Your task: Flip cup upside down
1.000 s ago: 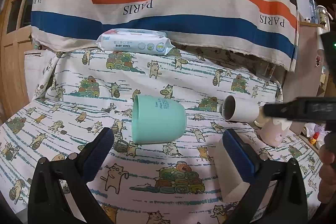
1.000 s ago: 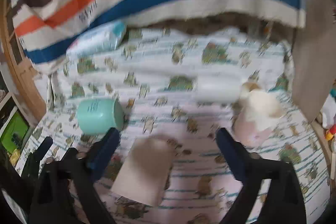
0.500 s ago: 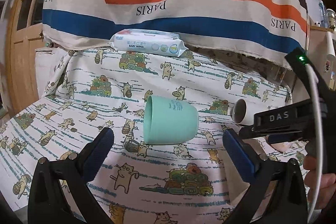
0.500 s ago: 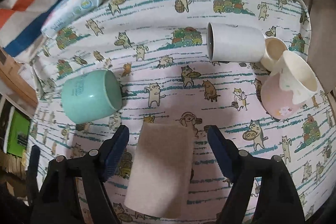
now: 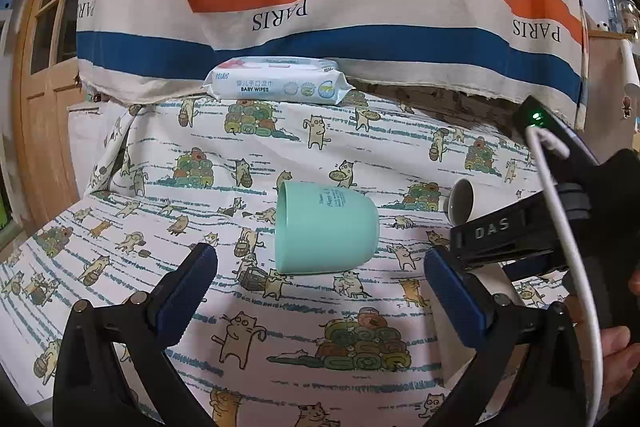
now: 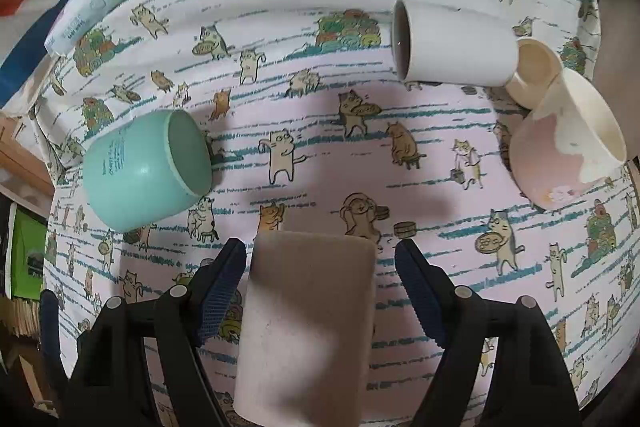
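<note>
Our right gripper (image 6: 316, 291) is spread around the beige cup (image 6: 308, 331), pads not yet touching. We should centre it, then squeeze evenly. Our left gripper (image 5: 320, 291) waits spread, the teal cup (image 5: 326, 229) lying ahead.

We count five cups on the cat-print cloth (image 6: 304, 107): one teal (image 6: 136, 171), one white (image 6: 456, 47), one beige (image 6: 308, 331), one pink-and-cream (image 6: 560, 147), one small cream (image 6: 534, 71). One baby-wipes pack (image 5: 278, 85). Two grippers: left (image 5: 320, 291), right (image 6: 320, 291).
</note>
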A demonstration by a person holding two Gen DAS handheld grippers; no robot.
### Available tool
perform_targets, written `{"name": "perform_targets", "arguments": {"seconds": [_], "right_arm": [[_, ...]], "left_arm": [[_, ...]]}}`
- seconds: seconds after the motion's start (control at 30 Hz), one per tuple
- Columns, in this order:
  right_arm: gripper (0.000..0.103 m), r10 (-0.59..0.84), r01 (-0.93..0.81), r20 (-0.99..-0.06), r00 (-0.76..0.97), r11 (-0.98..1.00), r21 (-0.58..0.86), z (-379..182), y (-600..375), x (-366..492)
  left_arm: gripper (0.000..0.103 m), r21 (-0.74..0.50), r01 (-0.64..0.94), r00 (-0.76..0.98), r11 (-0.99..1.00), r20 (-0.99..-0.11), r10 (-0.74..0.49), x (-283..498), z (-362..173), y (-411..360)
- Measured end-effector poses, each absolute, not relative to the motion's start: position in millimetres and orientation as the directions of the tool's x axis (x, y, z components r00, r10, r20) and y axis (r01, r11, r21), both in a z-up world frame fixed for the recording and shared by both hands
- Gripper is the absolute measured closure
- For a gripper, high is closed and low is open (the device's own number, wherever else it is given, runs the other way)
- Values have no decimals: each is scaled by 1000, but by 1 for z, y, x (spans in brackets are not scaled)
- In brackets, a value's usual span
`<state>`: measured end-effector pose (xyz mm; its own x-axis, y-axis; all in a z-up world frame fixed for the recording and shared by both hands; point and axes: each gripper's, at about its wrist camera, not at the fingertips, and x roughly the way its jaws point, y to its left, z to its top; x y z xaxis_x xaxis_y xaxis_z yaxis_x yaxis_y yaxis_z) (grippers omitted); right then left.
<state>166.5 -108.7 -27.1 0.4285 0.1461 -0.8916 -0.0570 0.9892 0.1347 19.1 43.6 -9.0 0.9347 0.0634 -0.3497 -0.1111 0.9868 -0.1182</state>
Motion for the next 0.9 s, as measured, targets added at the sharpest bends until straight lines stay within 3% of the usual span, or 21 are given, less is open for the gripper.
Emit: {"name": "perform_targets", "arguments": {"seconds": [0.1,0.37,0.9], "right_arm": [[33,145,-64,-898,416,989,130,-31,-107,169],[34,189,-88,-866,463,982,167,-19,-119,157],[35,187,-230,-652,735,973,20,26,-145,62]], "left_arm": [[0,-114,-109,935,987,-348,63,19,-9,42],[0,-120,-105,937,987,-346,57,18,-9,42],[0,-120,-93,944,988,-325,49,14,-7,40]]}}
